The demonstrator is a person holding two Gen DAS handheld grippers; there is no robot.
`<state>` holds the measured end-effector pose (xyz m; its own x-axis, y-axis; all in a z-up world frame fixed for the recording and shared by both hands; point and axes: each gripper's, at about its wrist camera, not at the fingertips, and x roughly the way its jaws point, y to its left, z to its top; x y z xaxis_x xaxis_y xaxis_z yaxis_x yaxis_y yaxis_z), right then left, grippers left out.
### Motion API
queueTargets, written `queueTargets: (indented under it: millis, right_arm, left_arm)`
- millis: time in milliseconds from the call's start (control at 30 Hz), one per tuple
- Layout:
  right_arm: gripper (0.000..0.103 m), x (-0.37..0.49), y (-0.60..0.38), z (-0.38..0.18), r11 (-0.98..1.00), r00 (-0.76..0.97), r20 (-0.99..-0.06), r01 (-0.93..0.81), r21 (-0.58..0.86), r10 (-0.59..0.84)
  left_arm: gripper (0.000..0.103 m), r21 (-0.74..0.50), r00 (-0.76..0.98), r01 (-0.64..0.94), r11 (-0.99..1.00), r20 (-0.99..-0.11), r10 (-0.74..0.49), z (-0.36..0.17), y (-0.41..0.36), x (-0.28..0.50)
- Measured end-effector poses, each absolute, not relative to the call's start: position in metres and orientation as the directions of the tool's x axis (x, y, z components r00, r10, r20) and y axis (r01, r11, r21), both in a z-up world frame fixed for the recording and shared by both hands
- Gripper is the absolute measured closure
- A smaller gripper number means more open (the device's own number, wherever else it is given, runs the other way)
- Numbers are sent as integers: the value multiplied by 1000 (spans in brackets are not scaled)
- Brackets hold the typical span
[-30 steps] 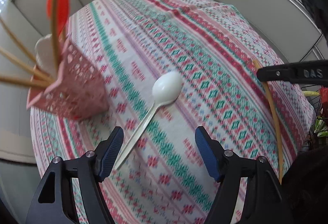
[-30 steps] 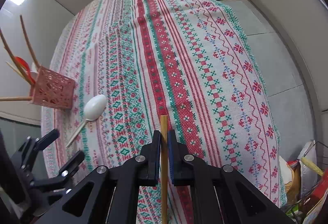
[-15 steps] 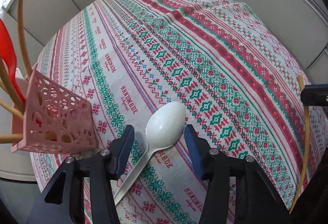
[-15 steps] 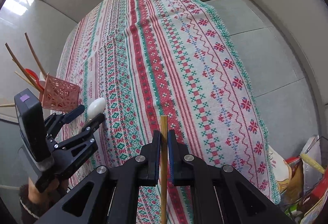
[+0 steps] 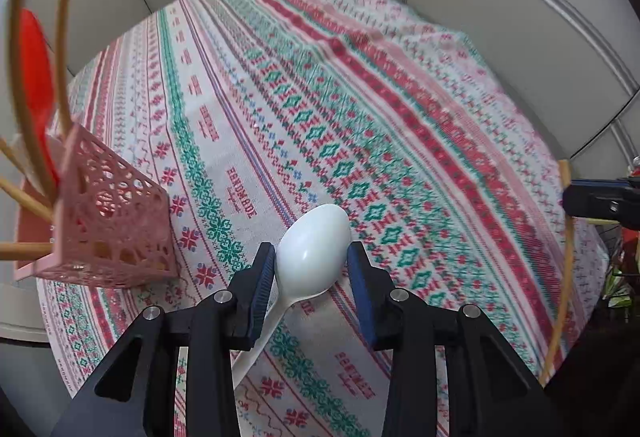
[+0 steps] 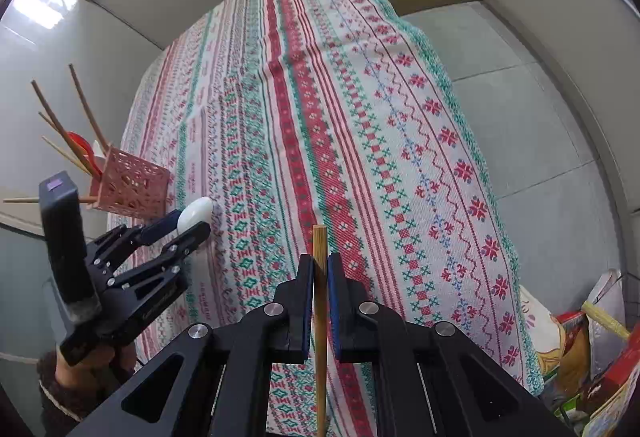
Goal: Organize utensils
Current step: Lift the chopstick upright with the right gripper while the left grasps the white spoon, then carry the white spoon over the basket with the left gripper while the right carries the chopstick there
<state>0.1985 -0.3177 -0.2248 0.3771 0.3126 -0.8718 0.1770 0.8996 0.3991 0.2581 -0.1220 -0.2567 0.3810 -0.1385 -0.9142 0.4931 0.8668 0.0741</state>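
Straddling the white spoon, left claw is part-open, pads beside the bowl, nothing gripped yet. Spoon lies on tabletop, pink holder to claw's left. Right claw is clamped on a chopstick, prob. held for the holder.

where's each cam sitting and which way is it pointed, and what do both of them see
Left wrist: on the left gripper, looking forward and down along its fingers at the white spoon between its jaws; the right gripper enters at the right edge.
Right wrist: on the right gripper, looking along the tablecloth, jaws shut on a chopstick; the person's left hand shows.
Shared: spoon, pink basket, tablecloth, chopstick.
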Motion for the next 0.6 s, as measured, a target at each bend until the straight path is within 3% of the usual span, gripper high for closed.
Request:
queueTargets:
  millis: [367, 600]
  right_arm:
    - [96, 185, -301, -159, 920, 548, -792, 95, 379, 270]
    - [96, 179, -283, -123, 914, 632, -718, 35, 404, 293]
  left_arm:
    - [64, -92, 516, 518, 850, -759, -397, -158, -92, 204]
    - [64, -265, 609, 536, 801, -535, -585, -75, -42, 172]
